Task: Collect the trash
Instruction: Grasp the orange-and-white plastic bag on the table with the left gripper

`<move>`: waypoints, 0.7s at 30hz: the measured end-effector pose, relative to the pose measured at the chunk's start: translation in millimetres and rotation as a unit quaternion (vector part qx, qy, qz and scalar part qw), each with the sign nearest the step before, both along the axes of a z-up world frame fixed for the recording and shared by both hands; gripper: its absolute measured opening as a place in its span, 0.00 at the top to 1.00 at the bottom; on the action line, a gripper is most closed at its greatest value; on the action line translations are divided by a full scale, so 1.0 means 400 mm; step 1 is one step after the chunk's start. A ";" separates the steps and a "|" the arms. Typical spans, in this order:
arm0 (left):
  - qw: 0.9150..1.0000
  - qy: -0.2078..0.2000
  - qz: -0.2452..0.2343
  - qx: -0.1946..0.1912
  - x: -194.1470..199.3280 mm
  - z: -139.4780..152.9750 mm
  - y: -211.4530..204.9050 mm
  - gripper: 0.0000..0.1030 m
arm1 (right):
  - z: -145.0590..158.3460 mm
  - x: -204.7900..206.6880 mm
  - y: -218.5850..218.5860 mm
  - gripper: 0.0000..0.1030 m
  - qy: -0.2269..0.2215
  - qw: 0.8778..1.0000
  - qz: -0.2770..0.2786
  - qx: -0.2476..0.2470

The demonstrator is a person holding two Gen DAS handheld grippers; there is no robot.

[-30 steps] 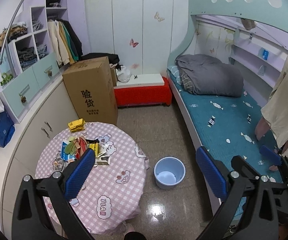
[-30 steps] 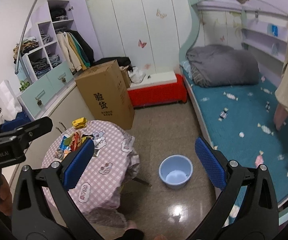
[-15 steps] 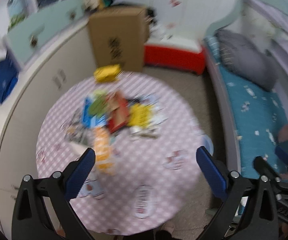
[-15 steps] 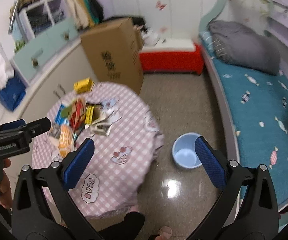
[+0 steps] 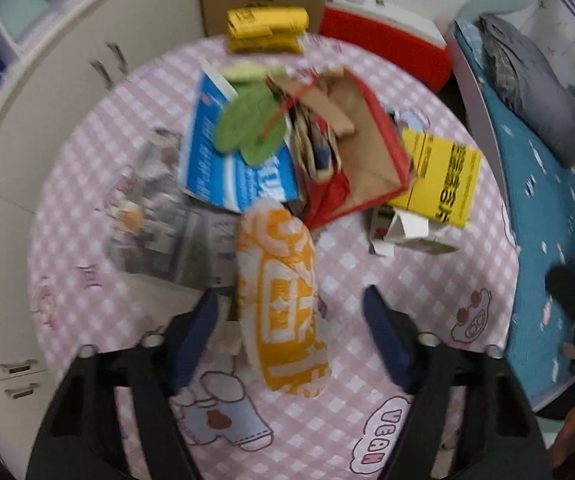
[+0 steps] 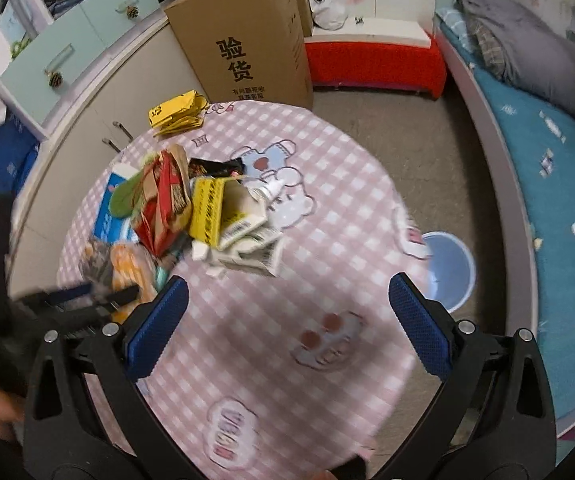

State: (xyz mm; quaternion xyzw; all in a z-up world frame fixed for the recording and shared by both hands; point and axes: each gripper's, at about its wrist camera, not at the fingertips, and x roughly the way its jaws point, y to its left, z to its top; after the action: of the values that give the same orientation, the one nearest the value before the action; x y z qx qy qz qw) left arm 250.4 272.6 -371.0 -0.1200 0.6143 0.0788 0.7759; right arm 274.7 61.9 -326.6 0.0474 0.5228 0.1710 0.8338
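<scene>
A heap of trash lies on the round table with the pink checked cloth (image 5: 407,280): a blue pack (image 5: 215,160), a red and brown paper bag (image 5: 359,152), a yellow box (image 5: 439,176) and an orange wrapper (image 5: 279,280). My left gripper (image 5: 291,328) points down over the orange wrapper. Its jaws are closing with the wrapper between them, and a gap still shows on both sides. In the right wrist view the left gripper (image 6: 99,300) hangs over that wrapper (image 6: 127,264). My right gripper (image 6: 287,312) stands wide open above bare cloth, right of the heap (image 6: 191,208), with nothing in it.
A light blue bucket (image 6: 451,268) stands on the floor right of the table. A tall cardboard box (image 6: 247,40) and a red bench (image 6: 371,60) are behind it. Cabinets (image 6: 87,92) run along the left, a bed (image 6: 559,184) along the right. A yellow packet (image 5: 265,30) lies at the table's far edge.
Both grippers have dropped from a high view of the room down close over the table. The left gripper's jaws have narrowed around the orange wrapper. The right gripper stays wide open.
</scene>
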 end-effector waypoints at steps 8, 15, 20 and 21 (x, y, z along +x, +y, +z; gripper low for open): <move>0.998 -0.021 -0.019 -0.049 -0.024 0.015 0.046 0.74 | -0.048 0.098 0.072 0.45 0.027 0.998 -0.004 0.058; 0.996 -0.053 -0.024 -0.065 -0.046 0.094 0.059 0.74 | -0.112 0.155 0.131 0.61 0.075 0.993 0.013 0.085; 0.995 -0.067 -0.025 -0.068 -0.044 0.131 0.064 0.74 | -0.106 0.159 0.157 0.98 0.088 0.988 0.048 0.118; 0.995 -0.072 -0.026 -0.068 -0.047 0.142 0.063 0.74 | -0.084 0.151 0.156 0.97 0.082 0.989 0.057 0.112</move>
State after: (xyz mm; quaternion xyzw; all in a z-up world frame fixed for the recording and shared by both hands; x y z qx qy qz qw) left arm 231.8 297.8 -314.2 -0.1615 0.5638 0.0077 0.8099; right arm 335.2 124.5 -360.4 0.1247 0.5686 0.2711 0.7666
